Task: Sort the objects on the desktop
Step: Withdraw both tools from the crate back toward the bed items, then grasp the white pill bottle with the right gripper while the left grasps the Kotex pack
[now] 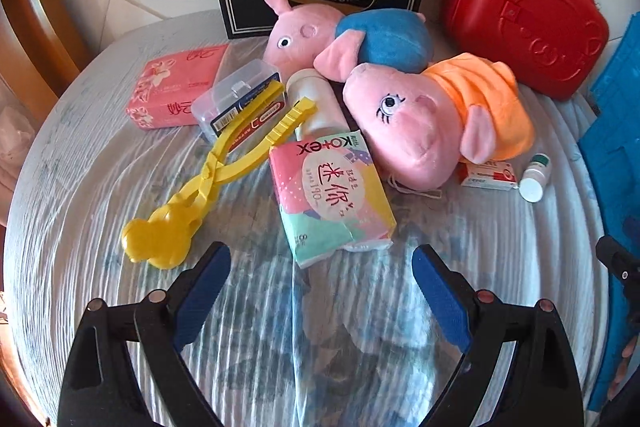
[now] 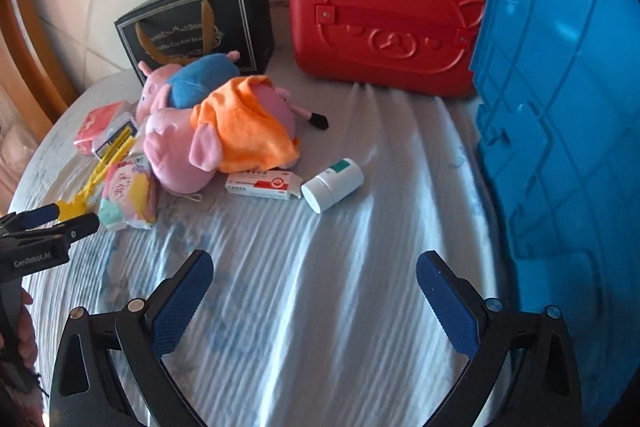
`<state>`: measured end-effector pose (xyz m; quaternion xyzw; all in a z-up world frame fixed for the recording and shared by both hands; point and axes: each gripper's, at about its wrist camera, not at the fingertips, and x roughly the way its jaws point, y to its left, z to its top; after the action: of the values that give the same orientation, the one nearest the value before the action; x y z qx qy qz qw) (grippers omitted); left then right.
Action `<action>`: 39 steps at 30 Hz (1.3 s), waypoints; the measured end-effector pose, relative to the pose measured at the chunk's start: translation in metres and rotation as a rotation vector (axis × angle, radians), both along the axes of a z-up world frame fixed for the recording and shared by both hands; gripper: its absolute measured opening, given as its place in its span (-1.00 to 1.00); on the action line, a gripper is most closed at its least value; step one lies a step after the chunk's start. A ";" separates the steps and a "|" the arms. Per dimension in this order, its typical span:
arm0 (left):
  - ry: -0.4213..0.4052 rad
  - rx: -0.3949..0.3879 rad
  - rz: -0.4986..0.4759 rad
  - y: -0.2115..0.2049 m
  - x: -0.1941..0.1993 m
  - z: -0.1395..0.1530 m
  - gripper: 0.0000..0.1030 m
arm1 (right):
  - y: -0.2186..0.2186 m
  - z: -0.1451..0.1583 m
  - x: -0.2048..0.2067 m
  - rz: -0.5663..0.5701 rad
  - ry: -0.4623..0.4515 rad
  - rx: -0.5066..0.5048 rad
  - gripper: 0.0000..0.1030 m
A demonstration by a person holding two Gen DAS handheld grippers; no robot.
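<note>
Fingers of the left gripper (image 1: pixel 320 267) stood spread and empty, the Kotex pack (image 1: pixel 331 195) lying just beyond them. Farther right, the right gripper (image 2: pixel 314 277) gaped likewise, the white bottle (image 2: pixel 333 185) well beyond it.

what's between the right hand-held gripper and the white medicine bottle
Nothing: in the right wrist view only bare striped tablecloth stretches from the open right hand-held gripper to the white medicine bottle lying on its side.

Saw red case (image 2: pixel 384 23), blue crate (image 2: pixel 560 131), yellow clamp toy (image 1: pixel 208 179), pink pigs in blue (image 1: pixel 360 39) and orange (image 1: pixel 448 119); my tongs' pads (image 2: pixel 182 307) blue, tabletop (image 2: pixel 320 287) white-striped.
</note>
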<state>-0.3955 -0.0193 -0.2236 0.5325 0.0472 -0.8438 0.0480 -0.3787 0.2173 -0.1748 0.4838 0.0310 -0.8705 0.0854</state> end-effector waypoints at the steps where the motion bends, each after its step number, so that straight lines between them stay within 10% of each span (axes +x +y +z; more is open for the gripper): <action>1: -0.010 -0.001 0.006 -0.001 -0.008 -0.007 0.81 | 0.000 -0.007 -0.010 0.003 -0.009 -0.002 1.00; 20: -0.053 -0.024 0.019 0.021 -0.047 -0.063 0.79 | 0.011 -0.096 -0.101 0.162 -0.044 -0.015 1.00; 25: -0.049 -0.021 0.033 0.017 -0.042 -0.063 0.47 | 0.019 -0.094 -0.097 0.160 -0.014 -0.040 0.98; 29: -0.052 -0.030 0.025 0.021 -0.037 -0.061 0.40 | 0.022 -0.093 -0.093 0.166 -0.017 -0.025 0.29; 39: -0.016 -0.041 0.009 0.022 -0.017 -0.035 0.38 | 0.022 -0.070 -0.074 0.137 0.010 0.013 0.29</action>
<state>-0.4123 0.0031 -0.2587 0.5380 0.0320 -0.8400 0.0632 -0.4526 0.2388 -0.2448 0.4766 0.0699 -0.8648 0.1417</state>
